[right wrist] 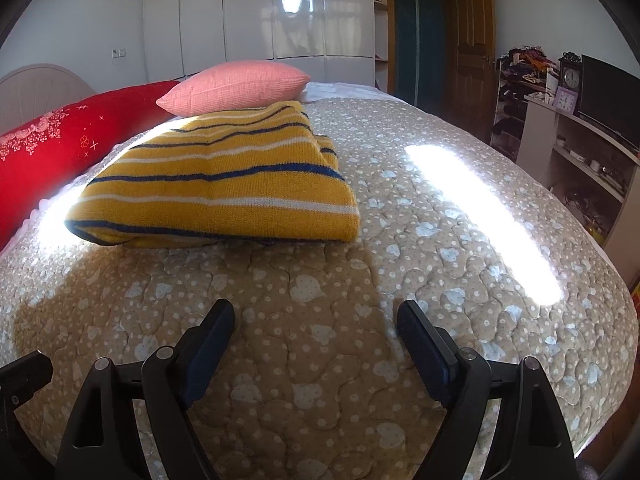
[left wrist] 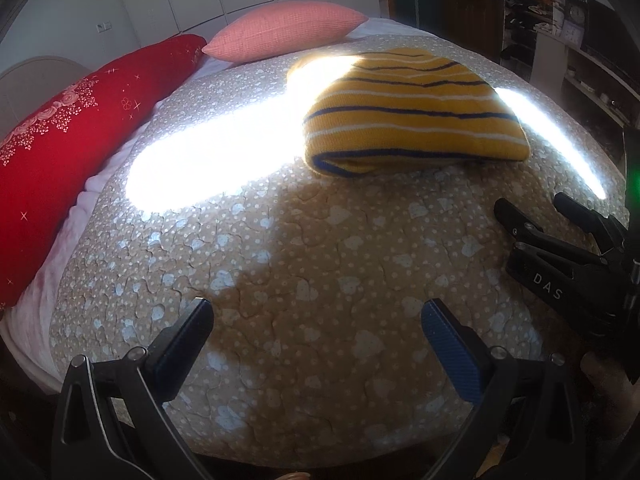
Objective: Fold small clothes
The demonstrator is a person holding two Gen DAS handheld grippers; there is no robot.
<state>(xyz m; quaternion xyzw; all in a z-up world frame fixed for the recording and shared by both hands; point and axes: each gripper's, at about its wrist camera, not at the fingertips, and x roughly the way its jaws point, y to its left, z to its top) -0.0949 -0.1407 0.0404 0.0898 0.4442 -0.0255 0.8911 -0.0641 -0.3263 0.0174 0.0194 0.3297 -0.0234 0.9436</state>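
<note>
A yellow knit garment (left wrist: 404, 120) with navy and white stripes lies folded into a flat bundle on the beige quilted bed (left wrist: 320, 260). In the right wrist view the garment (right wrist: 224, 184) sits ahead and to the left. My left gripper (left wrist: 318, 320) is open and empty, hovering over bare quilt well short of the garment. My right gripper (right wrist: 316, 320) is open and empty too, over the quilt just in front of the garment. The right gripper also shows at the right edge of the left wrist view (left wrist: 532, 208).
A long red pillow (left wrist: 60, 152) and a pink cushion (left wrist: 280, 32) lie along the head of the bed at the left. Bright sun strips (right wrist: 480, 216) cross the quilt. Shelves with clutter and a clock (right wrist: 572, 80) stand at the right, white wardrobes (right wrist: 280, 12) behind.
</note>
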